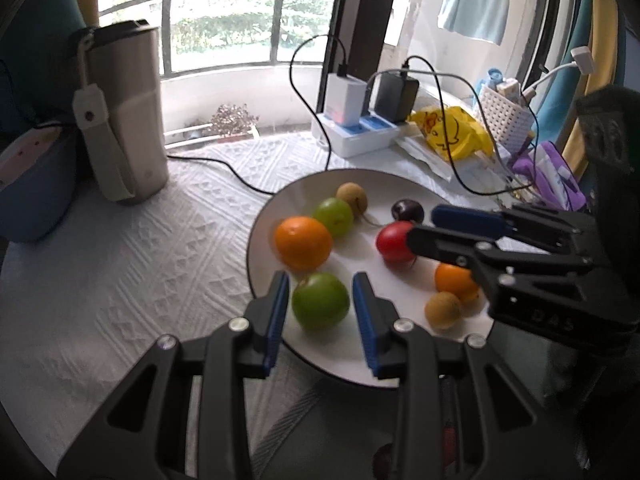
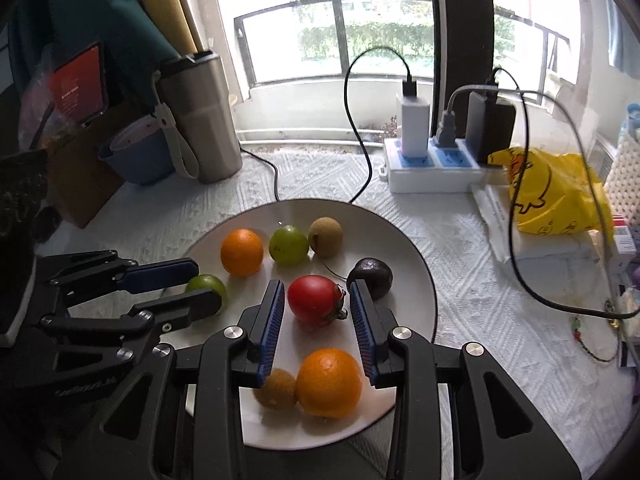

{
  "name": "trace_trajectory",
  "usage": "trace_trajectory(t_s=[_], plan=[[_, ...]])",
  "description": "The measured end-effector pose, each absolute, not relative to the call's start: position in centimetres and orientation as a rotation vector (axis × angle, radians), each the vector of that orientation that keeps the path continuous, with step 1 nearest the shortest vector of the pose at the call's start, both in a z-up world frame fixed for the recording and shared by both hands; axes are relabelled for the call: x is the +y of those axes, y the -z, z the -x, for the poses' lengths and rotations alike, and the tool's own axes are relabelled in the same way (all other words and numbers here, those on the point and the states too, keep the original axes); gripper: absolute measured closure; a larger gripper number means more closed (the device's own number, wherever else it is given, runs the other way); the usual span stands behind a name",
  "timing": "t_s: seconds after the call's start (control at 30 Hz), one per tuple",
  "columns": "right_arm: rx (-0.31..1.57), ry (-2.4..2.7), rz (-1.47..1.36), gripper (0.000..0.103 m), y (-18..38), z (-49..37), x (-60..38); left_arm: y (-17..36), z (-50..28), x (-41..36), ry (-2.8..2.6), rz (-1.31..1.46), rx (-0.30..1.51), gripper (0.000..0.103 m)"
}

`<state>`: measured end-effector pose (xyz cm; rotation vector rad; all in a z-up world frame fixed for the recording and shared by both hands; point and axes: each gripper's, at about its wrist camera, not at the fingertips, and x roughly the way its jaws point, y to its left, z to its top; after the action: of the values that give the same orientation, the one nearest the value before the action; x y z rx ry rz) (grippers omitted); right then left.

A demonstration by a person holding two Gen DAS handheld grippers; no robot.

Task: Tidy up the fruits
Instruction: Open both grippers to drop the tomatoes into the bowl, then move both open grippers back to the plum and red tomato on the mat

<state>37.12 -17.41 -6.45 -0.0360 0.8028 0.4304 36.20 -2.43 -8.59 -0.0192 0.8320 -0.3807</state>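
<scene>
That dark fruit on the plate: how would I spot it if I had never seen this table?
Find the big white plate in the middle of the white tablecloth. The dark fruit lies near its right side, just beyond the red tomato. It is the only purple-black piece; the others are orange, green, brown or red.

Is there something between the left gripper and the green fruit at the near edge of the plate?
Nothing visible. The green fruit lies directly between the fingers of the left gripper, with small gaps at both sides. The orange is behind it on the plate, not in the path.
</scene>
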Motion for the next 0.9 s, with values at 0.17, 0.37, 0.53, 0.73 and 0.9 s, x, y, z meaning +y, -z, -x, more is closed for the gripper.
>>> trace_trajectory(t_s=[0.17, 0.37, 0.53, 0.73, 0.9], plan=[[0.775, -0.416, 0.024, 0.067, 5.1, -35.6, -17.8, 7.3, -35.2, -2.2, 0.372, 0.040, 0.805, 0.059], [0.755, -0.415, 0.013, 0.067, 3.9, -33.5, -18.1, 6.1, -32.9, -2.3, 0.378, 0.024, 0.769, 0.058], [0.747, -0.417, 0.011, 0.067, 3.3, -31.5, -18.0, 5.4, -30.6, -1.7, 0.375, 0.033, 0.752, 0.058], [0.751, -0.417, 0.011, 0.067, 3.3, -29.0, -18.2, 5.2, -28.0, -0.7, 0.369, 0.058, 0.745, 0.058], [0.764, -0.421, 0.013, 0.067, 3.6, -27.4, -17.9, 5.8, -26.2, -0.1, 0.356, 0.071, 0.755, 0.058]])
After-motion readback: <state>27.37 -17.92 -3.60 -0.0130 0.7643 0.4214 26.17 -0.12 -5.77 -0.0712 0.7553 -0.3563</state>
